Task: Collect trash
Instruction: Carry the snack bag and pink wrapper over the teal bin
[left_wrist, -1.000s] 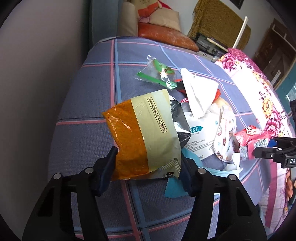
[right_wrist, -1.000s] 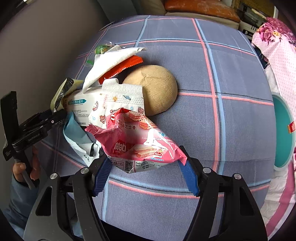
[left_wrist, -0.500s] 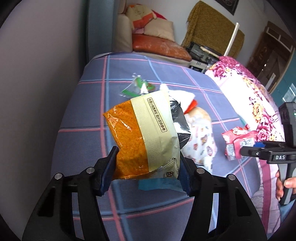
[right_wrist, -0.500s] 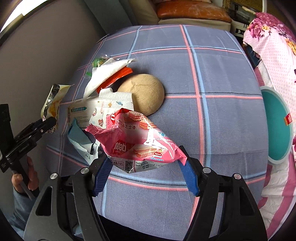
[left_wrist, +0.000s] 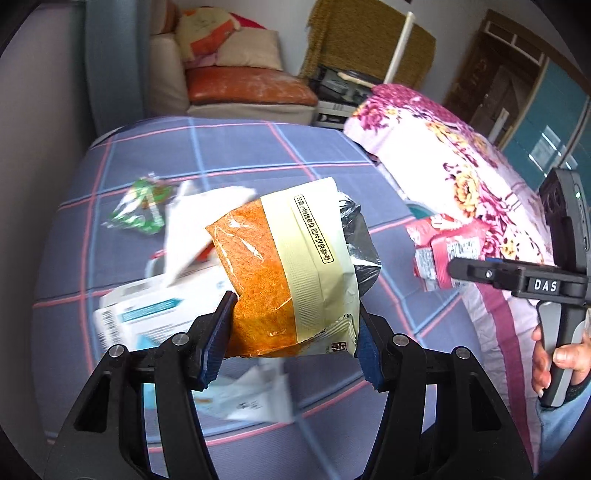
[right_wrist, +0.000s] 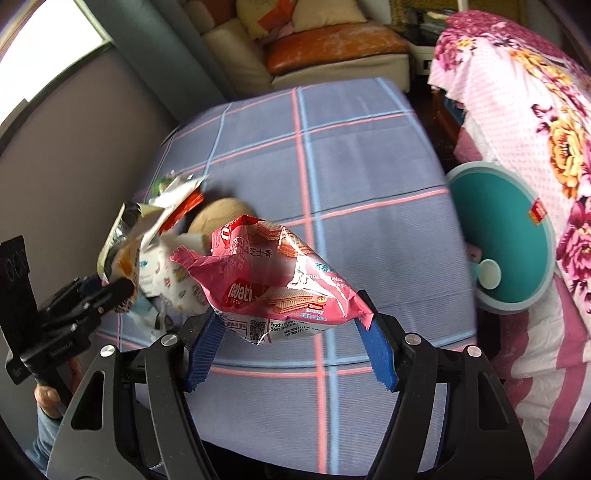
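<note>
Carrying two wrappers at once, clear of the plaid tablecloth (right_wrist: 369, 155) — looks like the haul-away step of the collecting. Left gripper (left_wrist: 293, 332) clamped on the orange-and-cream snack bag (left_wrist: 284, 266), blue pads pressed against both bottom corners, jaws about half spread to fit the bag's width; bag standing up toward twelve o'clock in the left wrist view. Right gripper (right_wrist: 291, 332) clamped likewise on the pink wafer packet (right_wrist: 280, 288), jaws a bit wider, one pad at each end of the crimped seam, packet leaning toward eleven o'clock.

Down on the cloth, more waiting: green wrapper (left_wrist: 140, 206) at ten o'clock, white tissue (left_wrist: 199, 229) beside it, a white-and-teal box (left_wrist: 155, 314) at nine, blurred paper scraps (left_wrist: 251, 398) under the left jaws. From the right wrist, a tan round lump (right_wrist: 221, 214) behind the pink packet, partly hidden.

Teal round bin lid (right_wrist: 506, 240) at three o'clock in the right view, off the table edge, beside the floral bedspread (right_wrist: 535, 122) — probably the drop spot. Lid looks closed, so next calls for getting it open or finding another receptacle, then swinging both loads over and releasing above it. Thin crinkly film, light stuff: likely to cling to a pad or flutter wide on release.
</note>
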